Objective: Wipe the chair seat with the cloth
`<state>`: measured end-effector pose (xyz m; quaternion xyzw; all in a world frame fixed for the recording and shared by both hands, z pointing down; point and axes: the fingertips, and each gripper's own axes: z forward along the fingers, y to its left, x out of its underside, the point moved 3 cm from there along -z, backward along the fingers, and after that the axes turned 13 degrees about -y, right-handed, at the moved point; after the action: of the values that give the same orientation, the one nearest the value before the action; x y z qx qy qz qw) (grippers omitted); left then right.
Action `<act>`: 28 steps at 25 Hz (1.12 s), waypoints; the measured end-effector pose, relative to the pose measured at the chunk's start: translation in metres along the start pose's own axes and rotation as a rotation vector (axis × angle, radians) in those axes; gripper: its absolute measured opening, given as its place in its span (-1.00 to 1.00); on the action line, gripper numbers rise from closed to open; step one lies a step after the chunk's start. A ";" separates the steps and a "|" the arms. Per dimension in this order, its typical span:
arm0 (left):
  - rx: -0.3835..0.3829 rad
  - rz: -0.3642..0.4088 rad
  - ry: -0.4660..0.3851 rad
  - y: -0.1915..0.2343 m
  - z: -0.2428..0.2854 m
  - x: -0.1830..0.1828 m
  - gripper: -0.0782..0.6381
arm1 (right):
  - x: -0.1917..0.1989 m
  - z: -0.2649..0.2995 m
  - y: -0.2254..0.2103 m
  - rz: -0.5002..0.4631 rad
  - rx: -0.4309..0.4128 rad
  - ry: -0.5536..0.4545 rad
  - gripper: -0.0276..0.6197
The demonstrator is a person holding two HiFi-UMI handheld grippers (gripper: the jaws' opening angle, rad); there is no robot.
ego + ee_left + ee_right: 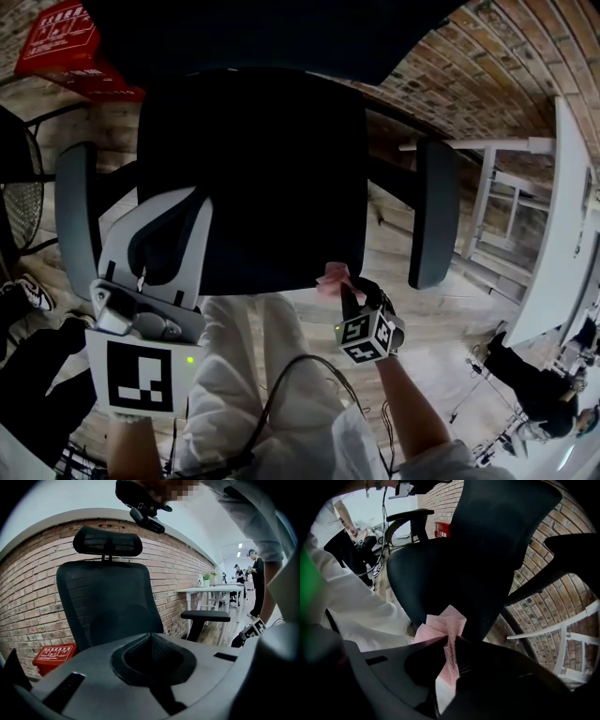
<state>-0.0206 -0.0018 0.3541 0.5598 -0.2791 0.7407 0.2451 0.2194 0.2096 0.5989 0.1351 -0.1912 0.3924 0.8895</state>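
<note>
The black chair seat (253, 178) fills the middle of the head view, its backrest (108, 602) upright in front of a brick wall. A pink cloth (332, 277) is pinched in my right gripper (343, 287), which is shut on it at the seat's front right edge. In the right gripper view the cloth (445, 623) fans out above the right gripper (449, 638), just short of the seat (440, 569). My left gripper (197, 195) hovers over the seat's front left part, shut and holding nothing; in its own view the left gripper (151, 634) hides the seat.
Grey armrests stand at the left (75, 216) and right (433, 211) of the seat. A red box (70, 47) sits by the wall at the back left. A white desk (562, 234) runs along the right. My white-trousered legs (253, 375) are right before the chair.
</note>
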 end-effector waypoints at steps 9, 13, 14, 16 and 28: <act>0.012 0.024 -0.010 -0.007 0.001 -0.045 -0.73 | -0.080 -0.049 -0.002 0.072 0.012 -0.192 -0.74; 0.003 0.047 -0.028 -0.007 -0.009 -0.084 -0.73 | -0.139 -0.088 -0.010 0.024 0.024 -0.320 -0.74; -0.002 0.052 -0.032 -0.006 -0.013 -0.095 -0.73 | -0.154 -0.099 -0.013 0.018 0.030 -0.350 -0.74; -0.016 0.064 -0.043 -0.003 -0.022 -0.120 -0.73 | -0.183 -0.123 -0.022 0.019 0.046 -0.409 -0.74; -0.165 0.115 -0.114 0.018 -0.087 -0.234 -0.73 | -0.314 -0.268 -0.066 0.049 0.117 -0.736 -0.74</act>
<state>-0.0337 0.0331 0.1068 0.5620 -0.3840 0.6952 0.2311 0.1369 0.0682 0.2140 0.3129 -0.4786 0.3492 0.7424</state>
